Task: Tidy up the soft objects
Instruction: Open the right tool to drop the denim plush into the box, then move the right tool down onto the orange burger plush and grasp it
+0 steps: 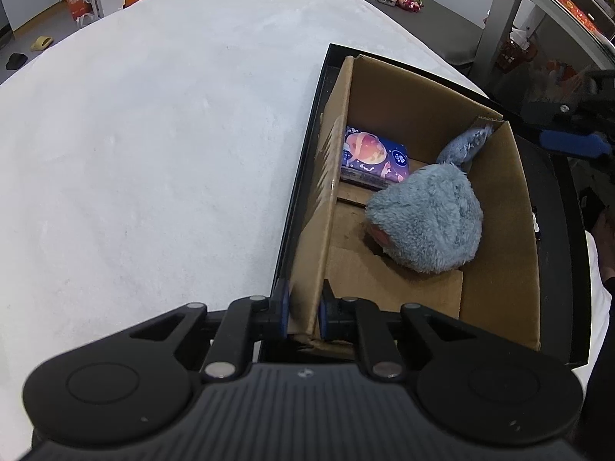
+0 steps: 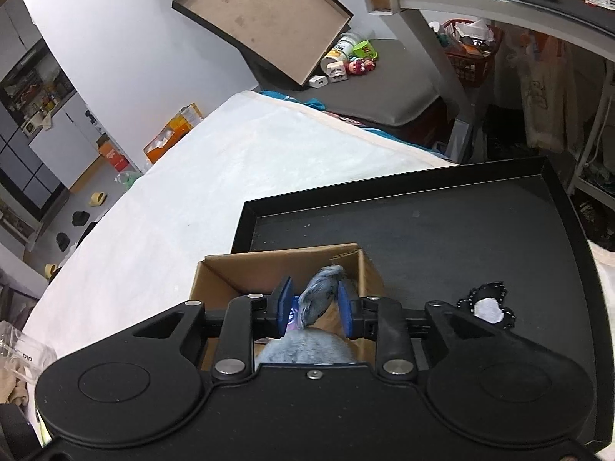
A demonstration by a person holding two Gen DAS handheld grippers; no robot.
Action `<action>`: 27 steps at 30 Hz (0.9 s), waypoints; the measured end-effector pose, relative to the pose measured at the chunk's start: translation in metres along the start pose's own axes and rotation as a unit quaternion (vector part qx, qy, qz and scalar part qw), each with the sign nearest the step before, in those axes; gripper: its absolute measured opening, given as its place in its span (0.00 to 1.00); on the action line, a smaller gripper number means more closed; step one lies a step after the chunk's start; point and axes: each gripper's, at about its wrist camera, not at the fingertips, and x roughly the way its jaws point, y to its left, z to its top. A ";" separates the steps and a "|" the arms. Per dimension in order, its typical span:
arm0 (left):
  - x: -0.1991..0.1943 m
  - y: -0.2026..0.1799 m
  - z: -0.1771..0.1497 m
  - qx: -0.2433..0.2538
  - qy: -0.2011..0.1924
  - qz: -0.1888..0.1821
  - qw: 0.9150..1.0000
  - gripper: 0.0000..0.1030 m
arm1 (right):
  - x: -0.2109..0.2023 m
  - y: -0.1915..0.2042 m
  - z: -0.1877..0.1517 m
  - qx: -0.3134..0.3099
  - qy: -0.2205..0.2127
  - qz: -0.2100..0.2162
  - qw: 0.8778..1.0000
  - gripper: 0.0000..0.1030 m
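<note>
Black left gripper [image 1: 303, 317] pinches the near wall of the brown cardboard box [image 1: 326, 199]; inside sit a purple printed tissue pack [image 1: 374, 159] and a fluffy grey-blue plush toy [image 1: 426, 219], likely light and squashy. Right gripper [image 2: 315, 307], spread, straddles its thin limb, probably the easiest hold

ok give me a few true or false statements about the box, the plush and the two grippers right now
1. The left gripper pinches a wall of the cardboard box. True.
2. The grey plush toy lies on the white blanket. False: it lies inside the box.
3. A purple tissue pack lies in the box beside the plush. True.
4. The box stands directly on the blanket. False: it stands on the black tray.
5. The right gripper is clamped on the tissue pack. False: its fingers stand apart either side of the plush's ear, above the box.
</note>
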 end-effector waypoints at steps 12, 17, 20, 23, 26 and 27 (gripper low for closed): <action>-0.003 -0.005 0.007 0.005 0.007 0.014 1.000 0.17 | -0.032 -0.040 -0.002 0.026 -0.008 -0.005 1.000 0.29; -0.006 -0.011 0.009 0.008 0.009 0.023 1.000 0.24 | -0.043 -0.058 -0.008 0.033 -0.008 -0.016 0.999 0.34; -0.006 -0.014 0.010 0.010 0.012 0.034 0.999 0.35 | -0.045 -0.068 -0.013 0.037 -0.005 -0.019 0.999 0.41; -0.004 -0.017 0.012 0.014 0.014 0.041 0.999 0.43 | -0.047 -0.077 -0.018 0.040 0.000 -0.022 0.999 0.44; -0.004 -0.019 0.013 0.019 0.015 0.049 0.998 0.47 | -0.048 -0.086 -0.021 0.046 0.006 -0.022 0.999 0.48; -0.005 -0.020 0.013 0.021 0.015 0.052 0.998 0.49 | -0.048 -0.089 -0.022 0.048 0.008 -0.022 0.999 0.49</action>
